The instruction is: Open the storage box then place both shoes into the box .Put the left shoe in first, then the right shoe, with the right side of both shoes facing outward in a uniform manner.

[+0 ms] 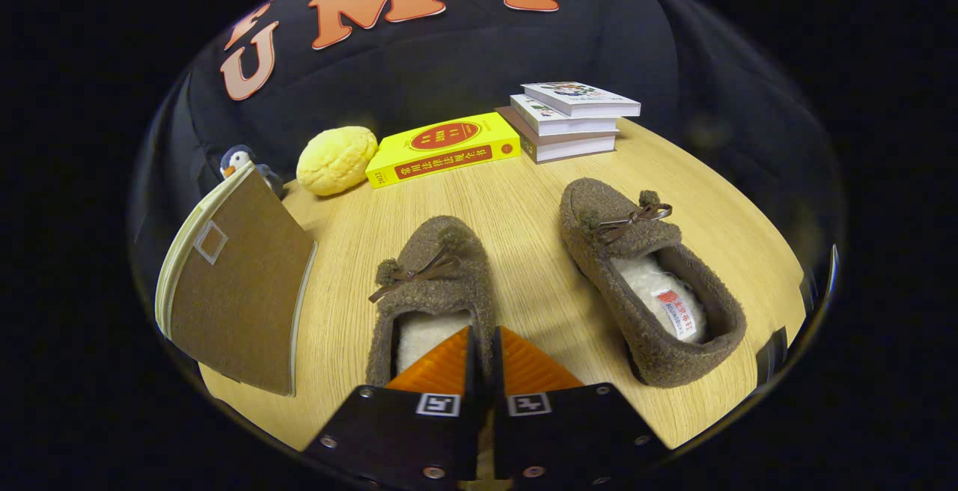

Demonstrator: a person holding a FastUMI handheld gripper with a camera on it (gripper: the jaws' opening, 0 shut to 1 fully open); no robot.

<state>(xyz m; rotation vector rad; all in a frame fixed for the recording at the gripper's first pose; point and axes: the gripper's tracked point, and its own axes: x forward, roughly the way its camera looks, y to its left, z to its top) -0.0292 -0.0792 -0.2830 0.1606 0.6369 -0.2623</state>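
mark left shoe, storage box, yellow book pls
left shoe (pixel 434 270): gripper view, on the bow at its toe.
storage box (pixel 239 289): gripper view, on its brown open lid.
yellow book (pixel 445 148): gripper view, on its front cover.

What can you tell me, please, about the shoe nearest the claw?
The left shoe is a brown, fuzzy moccasin-style slipper with a dark ribbon bow, pompoms and pale fleecy lining. It stands upright on the wooden table, toe pointing away. The claw, orange fingers nearly together, pinches its right heel wall.
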